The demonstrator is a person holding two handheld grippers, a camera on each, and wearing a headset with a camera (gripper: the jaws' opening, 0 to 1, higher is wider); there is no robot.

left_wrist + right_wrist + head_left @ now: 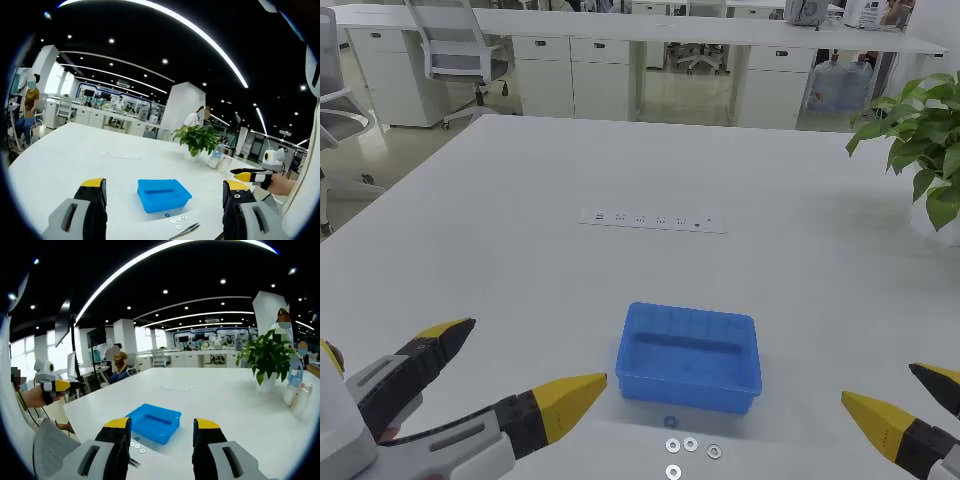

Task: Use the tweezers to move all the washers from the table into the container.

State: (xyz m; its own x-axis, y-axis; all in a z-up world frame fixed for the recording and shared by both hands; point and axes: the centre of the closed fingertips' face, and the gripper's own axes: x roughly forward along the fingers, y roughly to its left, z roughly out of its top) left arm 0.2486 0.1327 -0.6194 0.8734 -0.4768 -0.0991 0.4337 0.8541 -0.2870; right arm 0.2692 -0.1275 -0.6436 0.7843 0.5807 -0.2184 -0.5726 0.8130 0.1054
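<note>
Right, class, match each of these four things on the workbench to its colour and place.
Things:
1. container
2. washers
3. potted plant
4. socket strip

Descriptions:
a. green, far right
b. blue, open-topped
c. silver rings, by the container's near side
d. white, flat, beyond the container's far side

Pairs: 1-b, 2-c, 3-a, 4-d
</note>
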